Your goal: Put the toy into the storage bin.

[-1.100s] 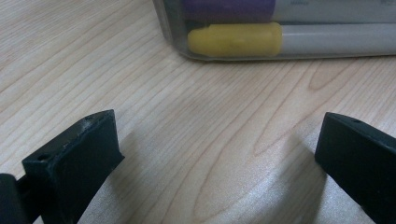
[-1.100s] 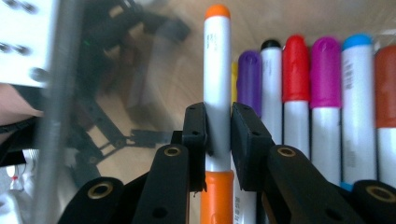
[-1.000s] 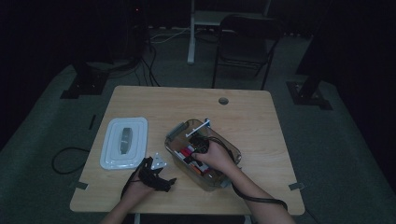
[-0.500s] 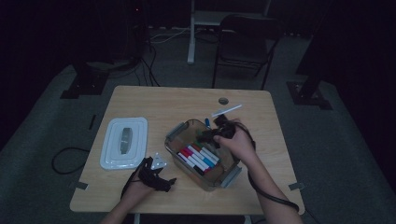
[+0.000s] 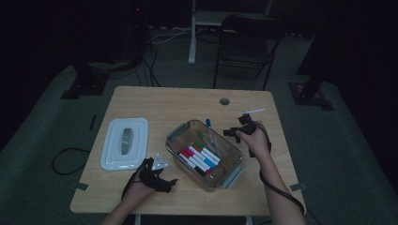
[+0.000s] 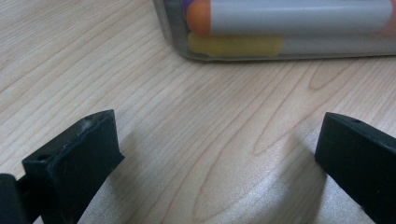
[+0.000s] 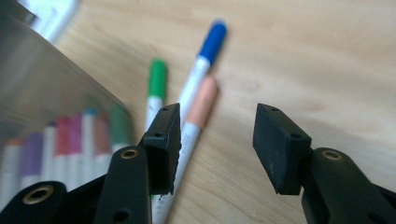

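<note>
- Right gripper [image 7: 215, 140] fingers [image 7: 280, 147]: part-open, just opened, empty.
- Markers [image 7: 198, 88] beside box [image 5: 185, 133]: lie ahead-left, long axes pointing away.
- Left gripper [image 6: 215, 163]: wide, empty, farther.

Matt pale wood table [image 6: 140, 56], clear glossy plastic box [image 5: 174, 134]

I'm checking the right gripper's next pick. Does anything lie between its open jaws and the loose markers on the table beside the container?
Nothing visible does. The right gripper stands open just above the peach-capped marker, with the blue-capped marker and green-capped marker alongside; the container sits off to one side.
</note>
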A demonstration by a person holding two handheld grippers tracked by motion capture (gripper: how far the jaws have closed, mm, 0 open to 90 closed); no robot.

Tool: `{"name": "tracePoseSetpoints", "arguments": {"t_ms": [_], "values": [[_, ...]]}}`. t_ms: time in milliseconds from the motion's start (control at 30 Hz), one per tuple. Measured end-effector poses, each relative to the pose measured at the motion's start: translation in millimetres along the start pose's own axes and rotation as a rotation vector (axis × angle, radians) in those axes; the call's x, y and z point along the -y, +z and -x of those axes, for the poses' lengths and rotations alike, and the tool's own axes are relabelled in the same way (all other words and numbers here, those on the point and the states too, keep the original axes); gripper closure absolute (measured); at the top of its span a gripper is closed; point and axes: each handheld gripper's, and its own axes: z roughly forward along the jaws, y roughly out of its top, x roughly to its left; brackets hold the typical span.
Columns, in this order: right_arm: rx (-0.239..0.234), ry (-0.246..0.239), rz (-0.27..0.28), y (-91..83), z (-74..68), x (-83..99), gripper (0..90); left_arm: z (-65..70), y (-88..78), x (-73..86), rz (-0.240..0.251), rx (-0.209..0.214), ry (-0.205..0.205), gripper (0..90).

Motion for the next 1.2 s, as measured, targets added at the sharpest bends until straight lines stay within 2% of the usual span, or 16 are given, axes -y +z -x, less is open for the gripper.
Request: {"name": "tracePoseSetpoints", "arguments": {"t_ms": [167, 367, 433, 500, 533, 633, 733, 867, 967, 1033, 1167, 1200], "values": [[-0.047, -0.009, -0.059, 31.3, -3.8, 6.4, 51.5, 0.0, 0.0, 0.0, 0.000, 0.000, -0.001, 0.5], [-0.005, -0.056, -0.110, 48.4, -7.8, 7.1, 54.1, 0.0, 0.0, 0.0, 0.000, 0.000, 0.000, 0.5], [0.008, -0.052, -0.115, 48.2, -6.5, 7.0, 59.4, 0.0, 0.0, 0.0, 0.000, 0.000, 0.000, 0.5], [0.022, -0.030, -0.140, 45.5, -4.0, 6.2, 71.6, 0.0, 0.0, 0.0, 0.000, 0.000, 0.000, 0.5], [0.035, -0.011, -0.158, 43.1, -2.2, 5.8, 76.3, 0.0, 0.0, 0.0, 0.000, 0.000, 0.000, 0.5], [0.072, 0.016, -0.172, 34.2, 1.4, 4.6, 76.7, 0.0, 0.0, 0.0, 0.000, 0.000, 0.000, 0.5], [0.073, 0.035, -0.140, 18.6, 3.4, 1.1, 76.7, 0.0, 0.0, 0.0, 0.000, 0.000, 0.000, 0.5], [0.058, 0.051, -0.053, -14.4, 0.7, -9.8, 76.7, 0.1, 0.0, 0.0, 0.000, 0.000, -0.001, 0.5], [0.030, 0.032, 0.004, -39.1, -9.1, -19.0, 76.7, 0.0, 0.0, 0.0, 0.000, 0.000, 0.000, 0.5], [0.008, 0.003, 0.024, -52.9, -20.5, -24.6, 76.7, 0.1, 0.0, 0.0, 0.000, 0.000, -0.001, 0.5], [-0.087, -0.035, 0.059, -69.2, -47.7, -31.6, 76.7, 0.2, 0.2, 0.0, 0.003, 0.000, -0.002, 0.5], [-0.120, -0.062, 0.056, -70.6, -60.6, -33.0, 76.7, 0.1, 0.2, 0.0, 0.002, 0.001, -0.002, 0.5]]}}
